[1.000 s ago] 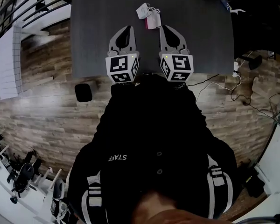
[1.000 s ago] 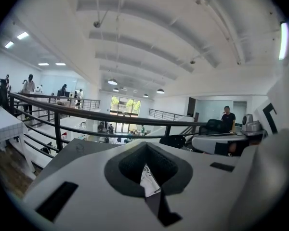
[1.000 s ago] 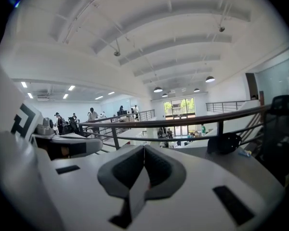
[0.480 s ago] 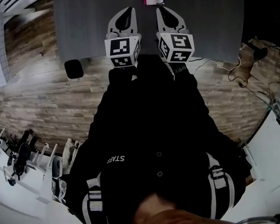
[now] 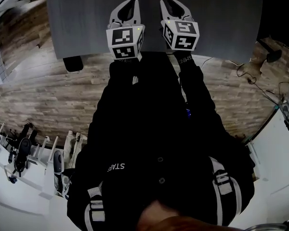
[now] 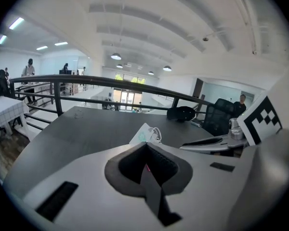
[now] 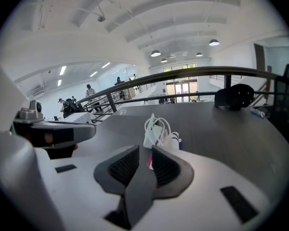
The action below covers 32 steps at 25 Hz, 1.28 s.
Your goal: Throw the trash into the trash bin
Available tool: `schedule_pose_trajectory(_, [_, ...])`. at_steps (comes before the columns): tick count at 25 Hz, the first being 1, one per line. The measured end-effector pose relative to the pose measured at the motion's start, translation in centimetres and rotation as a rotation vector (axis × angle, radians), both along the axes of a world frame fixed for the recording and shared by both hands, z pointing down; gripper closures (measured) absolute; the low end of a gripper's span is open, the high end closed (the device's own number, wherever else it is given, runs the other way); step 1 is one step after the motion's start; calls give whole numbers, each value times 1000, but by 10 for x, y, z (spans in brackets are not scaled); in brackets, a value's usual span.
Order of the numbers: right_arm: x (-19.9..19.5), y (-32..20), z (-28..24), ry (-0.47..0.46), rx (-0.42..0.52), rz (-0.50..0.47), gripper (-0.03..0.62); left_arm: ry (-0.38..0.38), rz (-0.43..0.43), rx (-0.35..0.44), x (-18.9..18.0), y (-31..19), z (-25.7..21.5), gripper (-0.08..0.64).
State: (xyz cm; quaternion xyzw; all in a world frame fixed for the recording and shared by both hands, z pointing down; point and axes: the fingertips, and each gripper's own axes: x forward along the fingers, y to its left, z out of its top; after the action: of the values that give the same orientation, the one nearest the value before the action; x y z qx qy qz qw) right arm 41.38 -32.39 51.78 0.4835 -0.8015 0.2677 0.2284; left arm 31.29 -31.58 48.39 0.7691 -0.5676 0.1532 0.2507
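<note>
Trash lying in a small pile on the gray table, left gripper hovering over the table, jaws closed, right gripper over the table too, jaws slightly open

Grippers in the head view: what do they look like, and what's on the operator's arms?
The left gripper and right gripper match: light grey tapered bodies with dark ribbed pads. Each carries a white cube printed with black square markers. The arms are in black sleeves; the black jacket has white stripes and "STAFF" lettering.
</note>
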Motion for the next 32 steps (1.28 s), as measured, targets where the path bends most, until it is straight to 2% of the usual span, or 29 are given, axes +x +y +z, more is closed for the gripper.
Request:
schedule_pose_trajectory(9, [8,-25,56,35,-82,25,504,-4,-3,-70,-2,-8,47,560])
schedule_pose_trajectory(19, [4,-38,97,50,-177,35,480,11,-24,-91,0,-17,62,560])
schedule_pose_trajectory(20, [3,-38,99,49,-187,36,485,13,-27,-92,-1,-17,62,560])
schedule_pose_trajectory(21, [2,-38,101,48,-192,40,520,14,-31,-92,-2,-17,62,560])
schedule_pose_trajectory(25, [2,-42,94,40,-171,54,566,17,-40,-89,-5,-19,59,560])
schedule_pose_trajectory(32, [8,-40,69,3,-115,69,572,18,-52,-72,-4,-19,49,560])
